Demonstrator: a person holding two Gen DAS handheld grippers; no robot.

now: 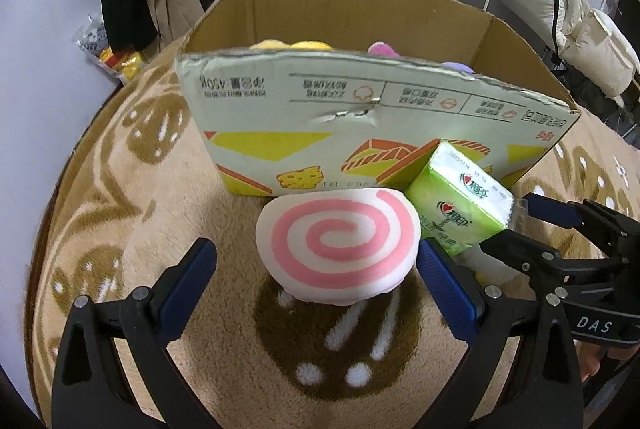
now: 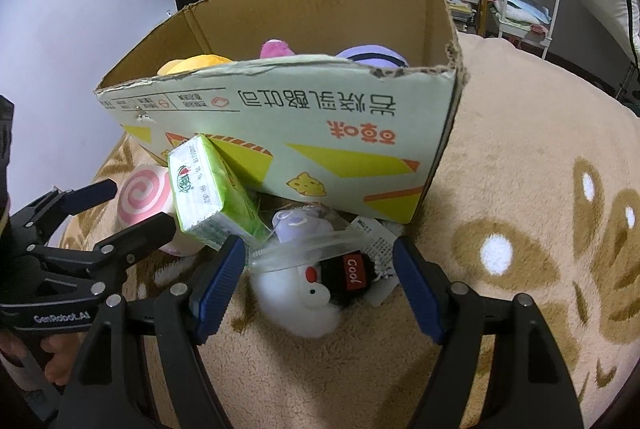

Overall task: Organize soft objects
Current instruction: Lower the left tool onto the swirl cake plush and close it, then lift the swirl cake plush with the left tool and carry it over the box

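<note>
A round white cushion with a pink spiral [image 1: 336, 241] lies on the beige blanket, just in front of the cardboard box [image 1: 360, 117]. My left gripper [image 1: 316, 265] is open around it, the right finger close to its edge and the left finger apart. A green tissue pack [image 1: 460, 205] leans on the box beside it. My right gripper [image 2: 320, 281] is open over a white plush with a black "Cool" hat [image 2: 316, 293] in a clear bag. The cushion [image 2: 144, 193], tissue pack [image 2: 204, 189] and left gripper [image 2: 142, 203] also show there.
Yellow [image 2: 196, 63], pink [image 2: 276, 47] and purple [image 2: 372, 55] plush toys sit inside the box [image 2: 320, 133]. A pale purple toy in plastic [image 2: 296, 225] lies at the box's foot. The patterned blanket [image 2: 520, 189] stretches right. Shelves, hanging coats and a white cart stand behind.
</note>
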